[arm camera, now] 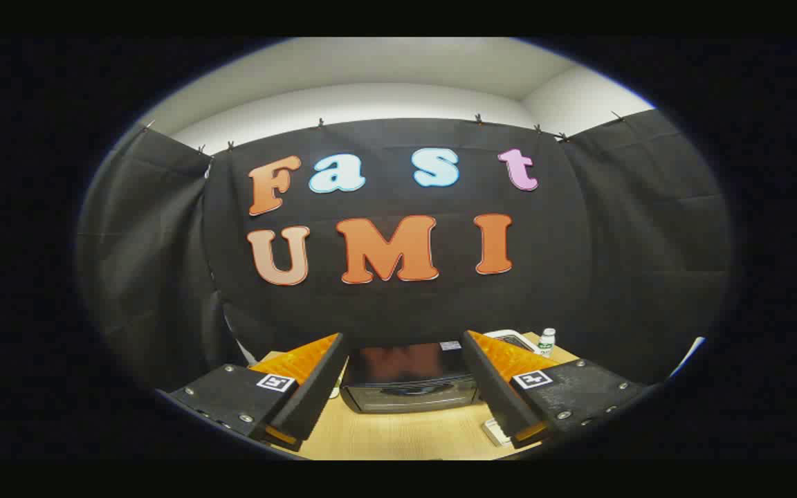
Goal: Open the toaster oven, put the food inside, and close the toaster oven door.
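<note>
Toaster oven (409,379), door closed, on wooden surface (405,436); gripper (405,346) jaws wide open, empty, oven beyond them

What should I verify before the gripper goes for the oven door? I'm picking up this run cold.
1. Gripper open: ok, its fingers are spread wide with nothing between them.
2. Toaster oven lined up: ok, it sits on the wooden table beyond the fingers, framed by the gap.
3. Door closed: ok, the dark glass front looks shut.
4. Handle located: cannot tell, too small and dark.
5. Food located: cannot tell.
6. Clutter: ok, a small white bottle stands beyond the fingers, off to one side of the oven.
</note>
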Tool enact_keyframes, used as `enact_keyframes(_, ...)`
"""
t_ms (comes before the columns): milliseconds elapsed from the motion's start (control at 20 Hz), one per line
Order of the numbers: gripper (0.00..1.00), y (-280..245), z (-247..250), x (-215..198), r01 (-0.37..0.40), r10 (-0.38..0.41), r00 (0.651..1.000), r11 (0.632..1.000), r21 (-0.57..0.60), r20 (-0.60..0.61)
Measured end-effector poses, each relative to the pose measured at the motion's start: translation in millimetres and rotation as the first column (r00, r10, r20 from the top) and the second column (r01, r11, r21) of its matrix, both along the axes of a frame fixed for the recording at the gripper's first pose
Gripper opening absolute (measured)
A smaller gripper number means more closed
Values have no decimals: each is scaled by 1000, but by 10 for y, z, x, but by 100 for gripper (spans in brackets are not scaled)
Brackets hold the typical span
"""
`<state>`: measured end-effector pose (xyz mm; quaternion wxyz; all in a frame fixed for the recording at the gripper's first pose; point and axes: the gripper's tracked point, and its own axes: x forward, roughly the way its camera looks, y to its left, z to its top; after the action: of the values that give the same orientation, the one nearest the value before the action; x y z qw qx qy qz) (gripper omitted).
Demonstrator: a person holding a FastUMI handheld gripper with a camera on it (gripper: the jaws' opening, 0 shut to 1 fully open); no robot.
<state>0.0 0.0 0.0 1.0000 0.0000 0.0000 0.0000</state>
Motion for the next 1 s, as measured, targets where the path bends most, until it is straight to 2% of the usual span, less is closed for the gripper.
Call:
enact_keyframes(150,98,-46,33,-48,21,-21,1000,1000,-19,9)
enact_keyframes(500,98,29,75,-100,15,-14,1000,1000,-19,25)
enact_keyframes(1000,98,40,40,32,1,-1,1000,1000,-27,25)
